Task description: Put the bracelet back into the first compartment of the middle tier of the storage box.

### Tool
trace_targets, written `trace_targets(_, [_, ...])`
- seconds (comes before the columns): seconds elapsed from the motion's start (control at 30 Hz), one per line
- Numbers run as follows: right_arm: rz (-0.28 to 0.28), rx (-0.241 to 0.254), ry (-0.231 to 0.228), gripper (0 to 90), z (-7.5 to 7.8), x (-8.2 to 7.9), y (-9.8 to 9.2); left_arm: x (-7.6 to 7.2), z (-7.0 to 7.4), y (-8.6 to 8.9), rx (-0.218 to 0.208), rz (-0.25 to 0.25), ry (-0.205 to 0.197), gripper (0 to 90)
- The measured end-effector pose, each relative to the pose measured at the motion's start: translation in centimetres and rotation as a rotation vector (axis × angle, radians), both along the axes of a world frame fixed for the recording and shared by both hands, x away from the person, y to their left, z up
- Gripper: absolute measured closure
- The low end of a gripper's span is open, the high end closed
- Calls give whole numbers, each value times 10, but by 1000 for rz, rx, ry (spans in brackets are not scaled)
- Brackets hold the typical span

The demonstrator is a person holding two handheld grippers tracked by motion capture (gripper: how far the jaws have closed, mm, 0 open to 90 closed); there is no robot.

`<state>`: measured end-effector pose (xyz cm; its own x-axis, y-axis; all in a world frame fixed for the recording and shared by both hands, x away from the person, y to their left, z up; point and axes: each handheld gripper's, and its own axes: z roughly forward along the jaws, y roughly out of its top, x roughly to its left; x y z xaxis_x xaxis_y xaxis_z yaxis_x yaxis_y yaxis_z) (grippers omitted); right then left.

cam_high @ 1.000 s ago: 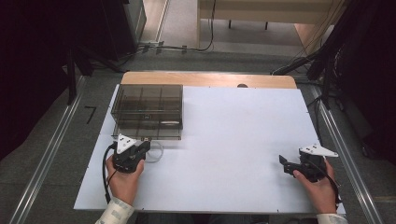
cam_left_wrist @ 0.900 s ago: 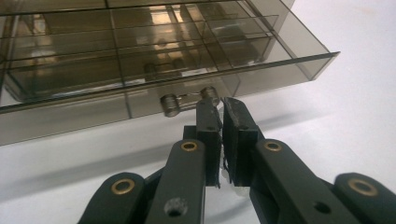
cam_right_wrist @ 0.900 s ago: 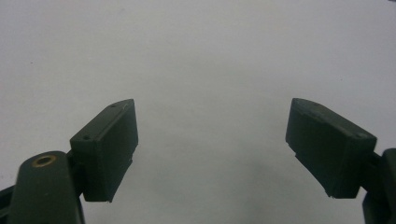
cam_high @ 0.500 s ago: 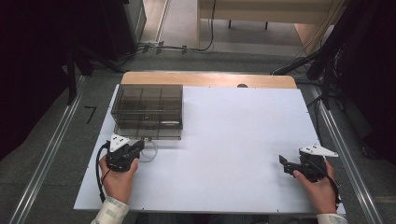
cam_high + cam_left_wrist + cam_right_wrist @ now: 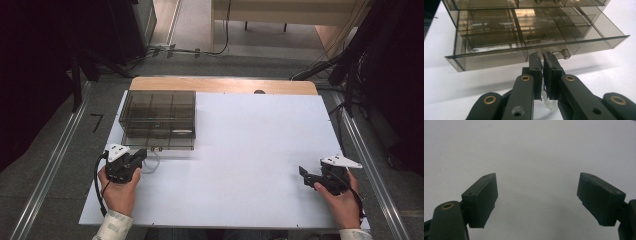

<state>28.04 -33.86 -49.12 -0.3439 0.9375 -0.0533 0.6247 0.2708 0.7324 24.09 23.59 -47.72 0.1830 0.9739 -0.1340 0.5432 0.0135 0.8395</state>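
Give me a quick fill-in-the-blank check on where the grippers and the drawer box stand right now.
1. The left gripper has its jaws ____.
2. The right gripper has its jaws ____ over bare table.
3. The smoky clear drawer box sits on the person's ____ side of the table.
4. A drawer of the box is pulled partly ____ toward the left gripper.

Missing words: shut; open; left; out

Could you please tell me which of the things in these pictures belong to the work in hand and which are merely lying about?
Part of the job:
- smoky clear drawer box, with one drawer pulled out
- left gripper, shut in front of that drawer's knob
- right gripper, open over the bare white table top

Just lying about:
- cables on the floor beyond the table
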Motion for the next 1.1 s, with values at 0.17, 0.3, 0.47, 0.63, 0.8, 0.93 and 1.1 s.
trace_targets(0.17, [0, 0, 0, 154, 0, 0, 0, -3, 3, 0, 2, -3, -18, 860])
trace_targets(0.3, [-3, 0, 0, 154, 0, 0, 0, -6, 6, 0, 6, 1, -39, 860])
trace_targets(0.47, [-1, 0, 0, 154, 0, 0, 0, -8, 8, 1, 2, 11, -55, 860])
trace_targets(0.63, [0, -1, 0, 154, 0, 0, 0, -10, 9, 4, -6, 24, -68, 860])
trace_targets(0.8, [0, -1, 0, 154, 0, 0, 0, -12, 12, 7, -18, 34, -80, 860])
trace_targets(0.93, [0, -1, 0, 154, 0, 0, 0, -13, 14, 7, -21, 40, -98, 860])
trace_targets(1.1, [-1, 0, 1, 154, 0, 0, 0, -14, 15, 7, -27, 45, -112, 860])
